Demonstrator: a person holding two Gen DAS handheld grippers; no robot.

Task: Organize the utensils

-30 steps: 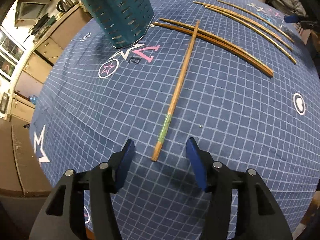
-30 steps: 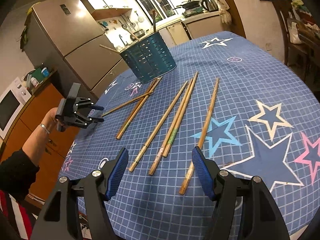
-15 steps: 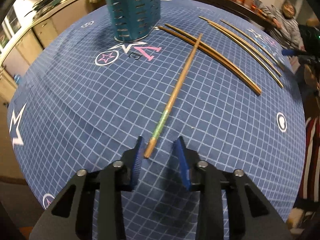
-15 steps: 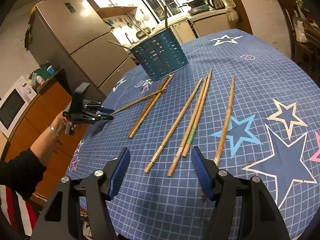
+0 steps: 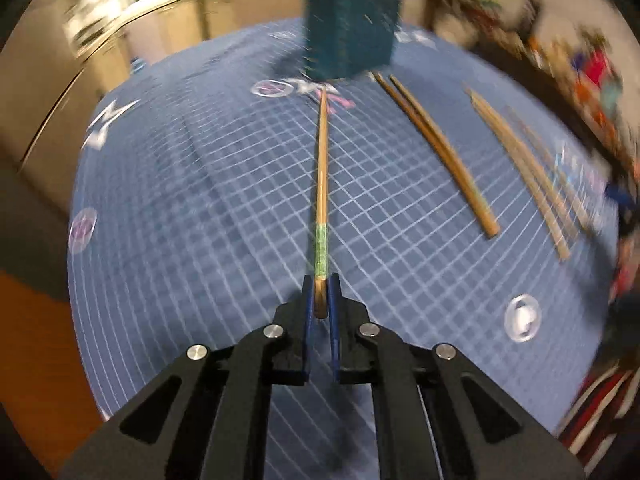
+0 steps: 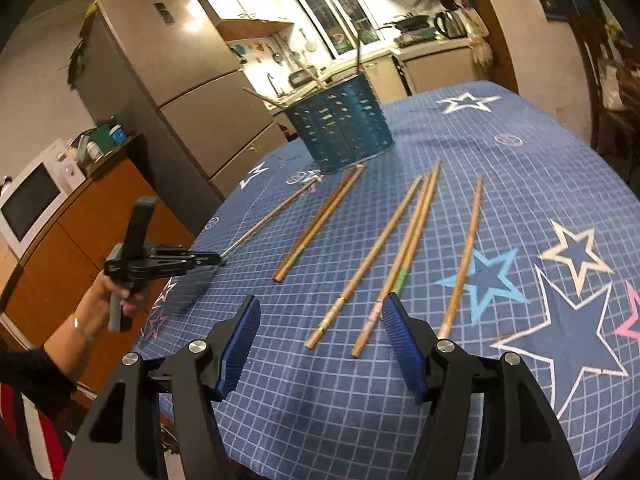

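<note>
The blue star-and-grid tablecloth [image 6: 520,216] spreads under both my grippers. Straight ahead of my left gripper [image 5: 321,300], at the far end of the chopstick I hold, stands the teal slotted utensil holder [image 5: 352,36]; from my right wrist view a few sticks lean out of its top. No writing on it is legible, and the left view is blurred. To the right of my left gripper lie a pair of loose chopsticks [image 5: 436,148], with more beyond them. My right gripper [image 6: 320,344] hovers with its blue pads spread wide, holding nothing, the near ends of several chopsticks just ahead of it. My left gripper's pads are pinched on the butt end of the green-banded chopstick [image 5: 321,184]; half a second ago they were only straddling it, and it now points directly at the holder.
</note>
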